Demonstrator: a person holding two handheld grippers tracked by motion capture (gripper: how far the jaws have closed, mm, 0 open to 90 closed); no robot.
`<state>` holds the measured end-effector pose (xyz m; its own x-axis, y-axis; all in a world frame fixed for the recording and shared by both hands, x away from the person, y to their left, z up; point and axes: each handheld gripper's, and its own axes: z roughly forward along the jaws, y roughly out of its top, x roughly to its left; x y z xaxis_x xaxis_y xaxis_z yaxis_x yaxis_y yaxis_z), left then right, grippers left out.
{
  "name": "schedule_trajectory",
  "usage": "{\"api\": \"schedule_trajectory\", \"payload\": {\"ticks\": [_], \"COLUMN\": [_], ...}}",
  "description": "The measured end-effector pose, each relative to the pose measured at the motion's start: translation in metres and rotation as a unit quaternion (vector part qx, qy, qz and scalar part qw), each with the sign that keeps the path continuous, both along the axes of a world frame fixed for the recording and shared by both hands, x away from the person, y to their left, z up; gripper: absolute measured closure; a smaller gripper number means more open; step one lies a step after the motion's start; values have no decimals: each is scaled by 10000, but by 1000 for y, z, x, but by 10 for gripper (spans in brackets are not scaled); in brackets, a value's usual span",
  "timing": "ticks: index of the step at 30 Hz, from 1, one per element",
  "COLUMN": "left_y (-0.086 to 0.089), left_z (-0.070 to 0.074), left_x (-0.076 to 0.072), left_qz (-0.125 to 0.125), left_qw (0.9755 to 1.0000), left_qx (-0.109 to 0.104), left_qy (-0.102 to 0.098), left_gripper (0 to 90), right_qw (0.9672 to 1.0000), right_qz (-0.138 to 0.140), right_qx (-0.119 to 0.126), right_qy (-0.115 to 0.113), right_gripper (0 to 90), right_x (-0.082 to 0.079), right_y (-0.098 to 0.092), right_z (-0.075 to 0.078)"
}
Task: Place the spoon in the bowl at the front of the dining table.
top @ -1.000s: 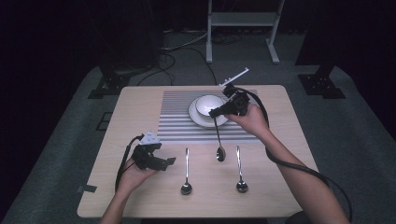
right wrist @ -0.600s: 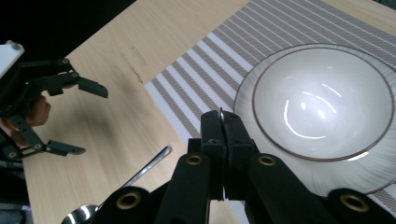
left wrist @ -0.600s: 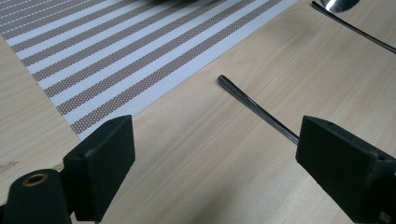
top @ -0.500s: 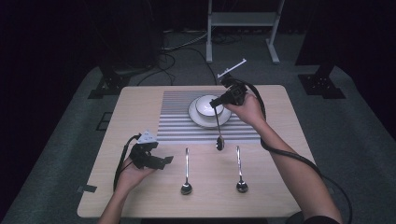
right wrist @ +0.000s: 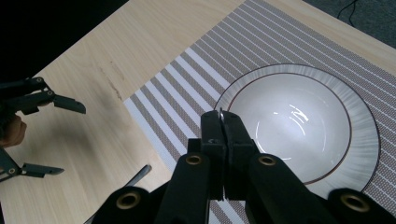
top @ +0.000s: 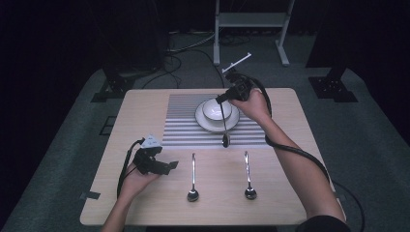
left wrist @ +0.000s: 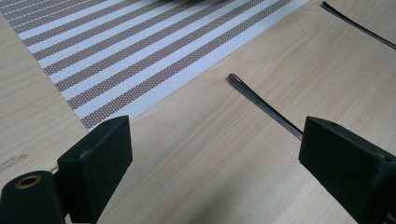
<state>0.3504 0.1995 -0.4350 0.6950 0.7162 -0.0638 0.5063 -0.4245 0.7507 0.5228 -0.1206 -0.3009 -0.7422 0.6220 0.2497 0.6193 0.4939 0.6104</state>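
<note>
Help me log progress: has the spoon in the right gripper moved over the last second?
Yes. The held spoon has risen and shifted toward the table's far side; against the bowl, the right gripper now sits beyond its far rim.

- The right claw [top: 223, 99], closed on the handle tip of a spoon [top: 225, 126], has risen and moved toward the far edge of the worktop [top: 145, 104] over the past second, now sitting above the far side of the bowl [top: 216, 109].
- The spoon, lying slanted a second ago with its bowl end on the striped mat [top: 181, 126], now hangs almost straight down, its bowl end near the mat's front edge.
- The person's right hand [top: 252, 104] has followed, shifting from beside the plate [top: 205, 124] to behind it.
- The left claw [top: 164, 166] has edged slightly toward the person.
</note>
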Motion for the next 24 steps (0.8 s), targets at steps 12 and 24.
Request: {"api": "schedule_trajectory", "payload": {"ticks": [12,24], "left_y": [1,2], "left_z": [-1,-1], "left_x": [1,1], "left_qz": [0,9], "left_qw": [10000,10000], "left_qx": [-15,-15], "left_qy": [30,17], "left_gripper": [86,86], "right_qw": [9999,9995], "right_qz": [-87,-261], "right_qx": [65,165], "right_qy": [-24,-100], "right_gripper": [883,884], "right_x": [14,29], "right_y": [3,4], "right_z": [6,13]}}
